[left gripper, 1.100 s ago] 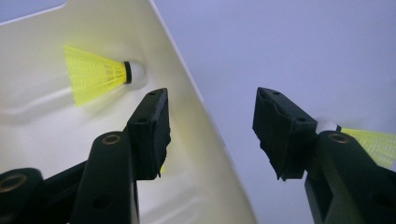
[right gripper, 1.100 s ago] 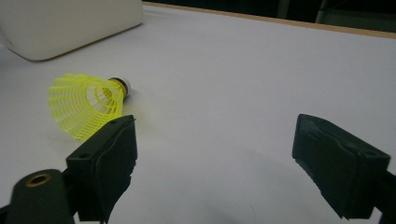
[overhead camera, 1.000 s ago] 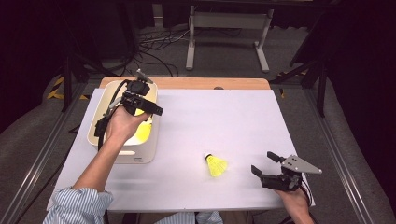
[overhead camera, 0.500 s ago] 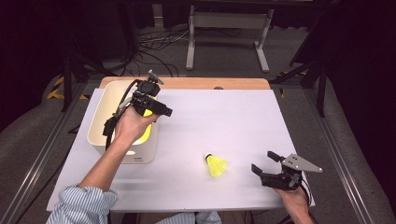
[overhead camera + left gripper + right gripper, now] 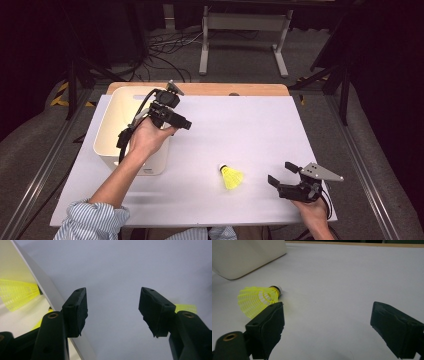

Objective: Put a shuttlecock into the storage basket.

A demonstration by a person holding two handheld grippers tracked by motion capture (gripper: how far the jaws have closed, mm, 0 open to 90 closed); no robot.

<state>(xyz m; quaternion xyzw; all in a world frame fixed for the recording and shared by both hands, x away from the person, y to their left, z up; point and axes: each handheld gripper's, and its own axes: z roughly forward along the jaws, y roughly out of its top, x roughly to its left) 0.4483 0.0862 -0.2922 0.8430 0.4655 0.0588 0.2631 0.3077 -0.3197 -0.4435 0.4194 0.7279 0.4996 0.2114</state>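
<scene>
A yellow shuttlecock (image 5: 231, 176) lies on its side on the white table top, its cork pointing away from me. My right gripper (image 5: 280, 173) rests open just right of it, with nothing between its jaws. The right gripper view puts the shuttlecock (image 5: 257, 300) just beyond the left jaw of that gripper (image 5: 327, 327). My left gripper (image 5: 184, 124) hovers over the right rim of the white bin (image 5: 107, 130). It is open and empty, and its jaws have just been opening further. In the left gripper view, the gripper (image 5: 113, 312) straddles the bin rim (image 5: 47, 290). Another yellow shuttlecock (image 5: 17, 293) lies inside the bin.
The white sheet (image 5: 250, 125) covers a wooden table whose far edge (image 5: 225, 89) shows beyond it. Open table surface lies between the bin and the right gripper. A metal stand (image 5: 245, 22) and cables sit on the floor beyond the table.
My left hand has moved right, from over the bin's inside to over its right rim. The right gripper and the shuttlecock on the table have stayed put.
</scene>
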